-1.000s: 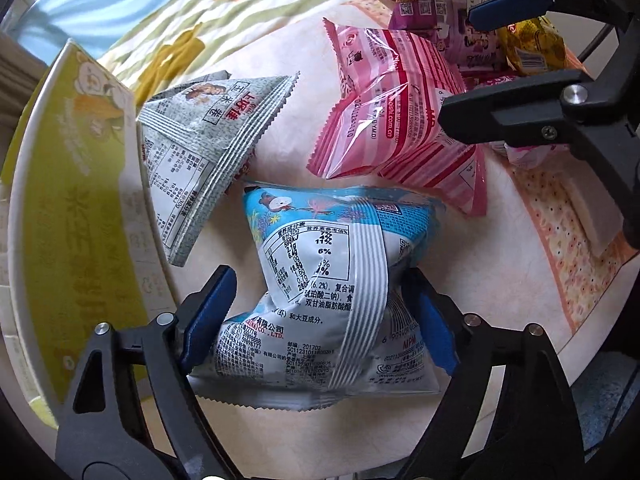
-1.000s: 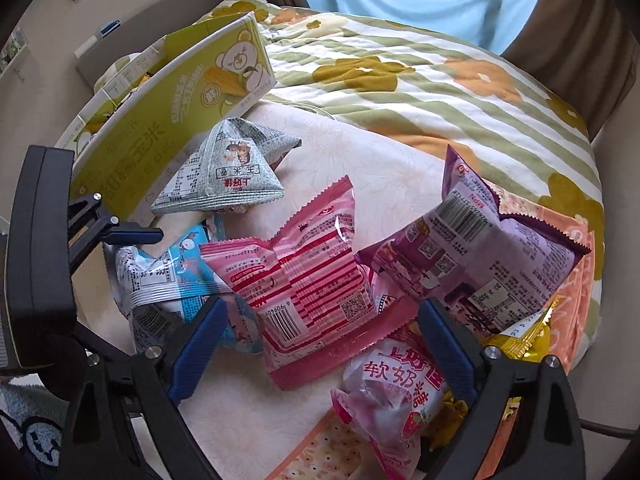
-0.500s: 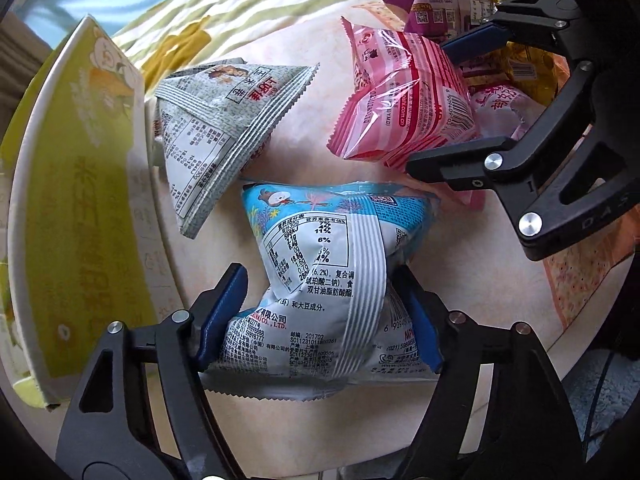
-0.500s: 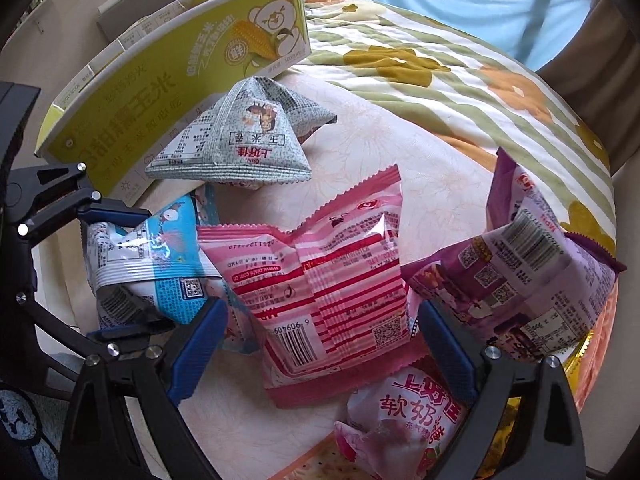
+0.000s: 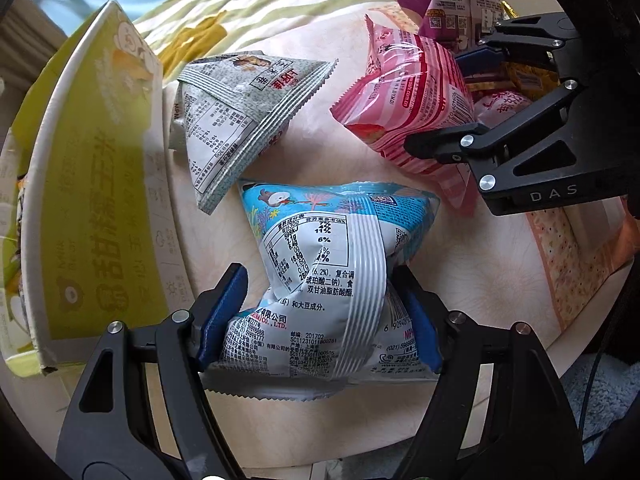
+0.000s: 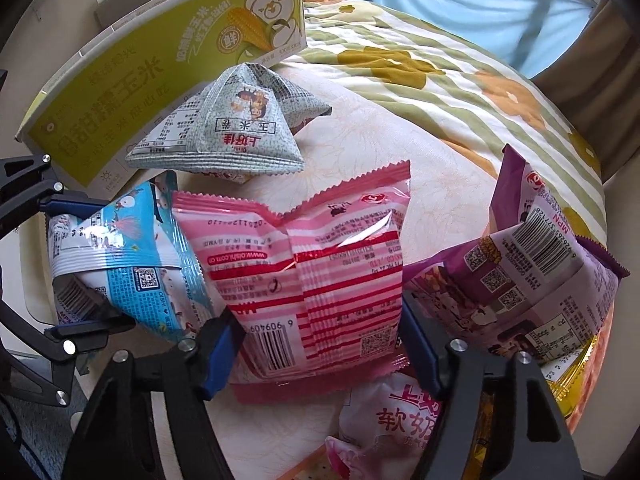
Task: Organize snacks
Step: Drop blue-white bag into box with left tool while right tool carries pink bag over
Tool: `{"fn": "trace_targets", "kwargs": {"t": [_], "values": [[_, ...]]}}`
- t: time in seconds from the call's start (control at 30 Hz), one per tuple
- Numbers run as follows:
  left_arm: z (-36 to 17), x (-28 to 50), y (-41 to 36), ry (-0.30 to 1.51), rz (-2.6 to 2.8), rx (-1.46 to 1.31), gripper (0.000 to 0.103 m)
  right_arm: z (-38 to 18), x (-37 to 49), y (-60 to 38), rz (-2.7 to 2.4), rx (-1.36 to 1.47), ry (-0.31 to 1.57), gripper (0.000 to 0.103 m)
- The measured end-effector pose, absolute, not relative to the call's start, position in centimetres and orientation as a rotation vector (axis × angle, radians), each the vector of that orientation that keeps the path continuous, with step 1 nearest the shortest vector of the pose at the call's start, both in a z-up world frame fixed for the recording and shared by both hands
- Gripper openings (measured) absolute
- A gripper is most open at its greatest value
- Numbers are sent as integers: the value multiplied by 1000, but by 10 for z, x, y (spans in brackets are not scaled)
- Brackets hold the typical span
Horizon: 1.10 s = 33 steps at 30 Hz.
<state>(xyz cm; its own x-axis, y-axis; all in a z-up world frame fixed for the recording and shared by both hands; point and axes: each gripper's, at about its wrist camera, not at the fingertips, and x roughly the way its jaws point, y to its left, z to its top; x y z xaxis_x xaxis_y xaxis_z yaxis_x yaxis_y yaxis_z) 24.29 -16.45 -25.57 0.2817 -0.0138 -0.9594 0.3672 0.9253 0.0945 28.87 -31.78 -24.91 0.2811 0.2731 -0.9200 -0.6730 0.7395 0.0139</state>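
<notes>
Moved since the earlier frame: right gripper [image 6: 320, 344] has advanced onto the pink bag [image 6: 316, 276], which now fills the centre of the right view; blue bag [image 5: 332, 276] sits as before.

Left gripper [image 5: 324, 320]: closed on the blue bag, pads denting both sides at its waist, lower centre of the left view. Whether the bag is clear of the table [image 5: 480, 288] cannot be told.

Right gripper: jaws straddle the lower part of the pink bag, pads at or touching its edges; no clear dent shows, so a firm grip cannot be confirmed.

Other stock: grey pyramid bag [image 6: 236, 136], upper centre, just beside the box [image 6: 120, 76]; purple bag [image 6: 532, 276], right; pale pink pouch [image 6: 392, 424], bottom, partly under the pink bag.

Handling note, by judgement: the step is seizing one bag in each gripper for transfer, probably to the box at upper left. Close the right jaws across the puffed middle, not the crimped seam, which would slip. Squeeze lightly; the air-filled film gives and the contents may crush. Lift straight up to clear the pouch and the blue bag's touching corner.
</notes>
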Motion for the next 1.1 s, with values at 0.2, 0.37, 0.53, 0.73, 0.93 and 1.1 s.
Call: {"fn": "trace_targets", "kwargs": {"t": [0.2, 0.37, 0.53, 0.73, 0.93, 1.1], "values": [[-236, 234, -166, 1233, -236, 311, 72, -225, 276, -324, 658, -364, 1070, 66], [-215, 224, -171, 1185, -214, 301, 72, -201, 266, -330, 657, -335, 1038, 66], [-188, 209, -175, 1122, -189, 276, 72, -171, 255, -339, 651, -304, 1004, 66], [-150, 192, -160, 1038, -140, 205, 72, -129, 246, -346, 657, -280, 942, 66], [-112, 191, -122, 935, -82, 136, 72, -86, 235, -332, 644, -267, 872, 66], [-84, 199, -77, 860, -50, 98, 72, -58, 236, -302, 635, -241, 828, 66]]}}
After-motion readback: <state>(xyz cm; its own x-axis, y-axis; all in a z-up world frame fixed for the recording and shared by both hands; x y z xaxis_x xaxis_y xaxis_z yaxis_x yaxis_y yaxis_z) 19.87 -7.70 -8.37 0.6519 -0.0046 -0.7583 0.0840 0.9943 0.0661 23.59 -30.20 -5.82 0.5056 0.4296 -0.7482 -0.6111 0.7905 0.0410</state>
